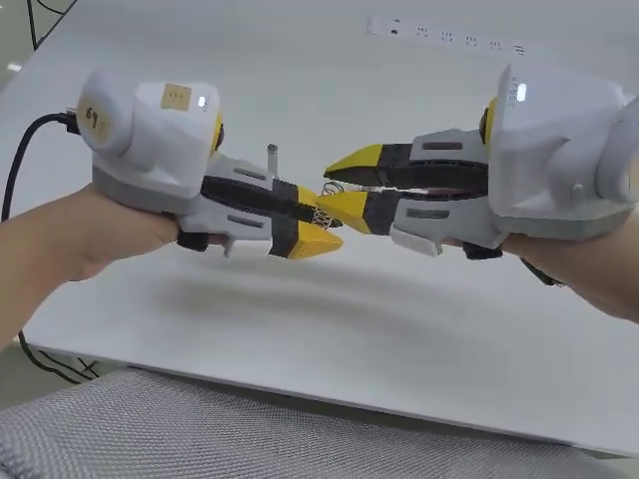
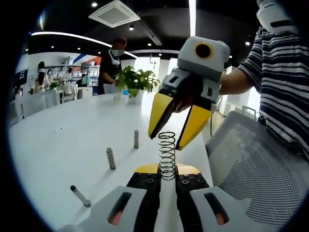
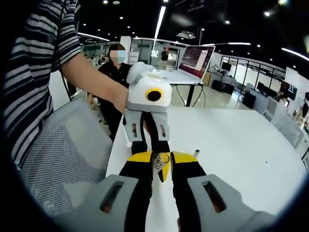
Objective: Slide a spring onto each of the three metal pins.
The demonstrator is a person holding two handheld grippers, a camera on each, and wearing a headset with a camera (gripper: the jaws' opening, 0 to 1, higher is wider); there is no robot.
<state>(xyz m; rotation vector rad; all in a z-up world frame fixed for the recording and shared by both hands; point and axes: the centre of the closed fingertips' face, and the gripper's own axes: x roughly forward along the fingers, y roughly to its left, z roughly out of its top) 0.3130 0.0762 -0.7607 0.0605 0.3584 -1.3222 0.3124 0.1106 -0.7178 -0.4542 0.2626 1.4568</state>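
head view, spring (image 1: 318,210) half hidden between left gripper (image 1: 327,222) fingers (image 1: 308,240)

The right tongs (image 3: 162,165), yellow tips parted, frame a coiled spring (image 3: 161,159) gripped by the facing left tongs (image 3: 153,145); a metal pin (image 3: 195,153) stands on the white table (image 3: 231,145).

Open-plan office here: long white desk (image 1: 300,329), power strip (image 1: 444,38), mesh chair (image 3: 72,145), ceiling air-conditioner vent (image 2: 114,13), strip lights (image 3: 161,19), potted plant (image 2: 137,79), big screen (image 3: 195,55) far off.
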